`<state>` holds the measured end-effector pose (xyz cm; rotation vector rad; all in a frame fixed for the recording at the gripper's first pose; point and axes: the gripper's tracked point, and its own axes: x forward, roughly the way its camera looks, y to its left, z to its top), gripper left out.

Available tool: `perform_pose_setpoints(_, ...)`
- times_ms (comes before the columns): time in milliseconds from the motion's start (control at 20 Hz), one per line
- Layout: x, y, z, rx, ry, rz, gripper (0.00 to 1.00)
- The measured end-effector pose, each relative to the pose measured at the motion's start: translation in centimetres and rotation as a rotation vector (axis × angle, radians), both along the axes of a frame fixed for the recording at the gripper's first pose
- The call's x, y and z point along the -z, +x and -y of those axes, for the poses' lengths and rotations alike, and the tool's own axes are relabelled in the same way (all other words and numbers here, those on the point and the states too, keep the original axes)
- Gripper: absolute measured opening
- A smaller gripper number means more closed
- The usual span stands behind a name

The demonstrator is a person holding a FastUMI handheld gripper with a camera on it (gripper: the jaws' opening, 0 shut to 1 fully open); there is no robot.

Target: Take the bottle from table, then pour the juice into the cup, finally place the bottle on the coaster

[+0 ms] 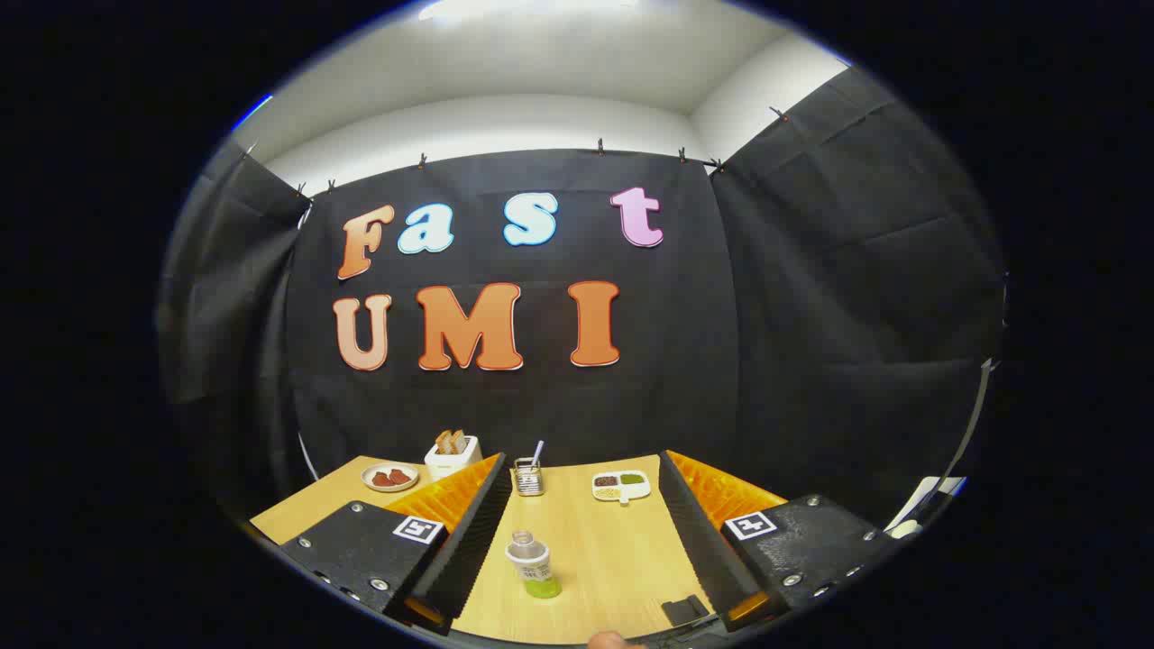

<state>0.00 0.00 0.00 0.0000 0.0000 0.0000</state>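
Observation:
A small clear bottle (532, 565) with a white label and green juice in its lower part stands upright on the wooden table (613, 568). It sits between my two fingers, nearer the left finger (469, 541) than the right one (699, 532), and touches neither. My gripper (584, 469) is open wide with only the bottle in the gap. A small dark flat piece (685, 610) lies on the table by the base of the right finger; I cannot tell what it is.
Beyond the fingertips, along the table's far edge, stand a white toaster with bread (453, 455), a plate of red food (389, 476), a wire holder with a utensil (529, 478) and a white divided dish (621, 486). Black cloth walls close in behind.

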Motion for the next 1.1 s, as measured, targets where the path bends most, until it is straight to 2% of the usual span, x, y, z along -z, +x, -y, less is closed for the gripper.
perform_pose_setpoints(250, -1.0, 0.1, -1.6, -0.043, 0.021, -0.003, 0.97)
perform_pose_setpoints(450, -1.4, 0.2, -1.1, -0.026, -0.016, 0.0, 0.98)
perform_pose_setpoints(700, -1.2, -0.4, -1.9, -0.057, 0.015, -0.014, 0.97)
perform_pose_setpoints(1100, -1.6, -0.6, -2.2, -0.055, -0.008, 0.008, 0.98)
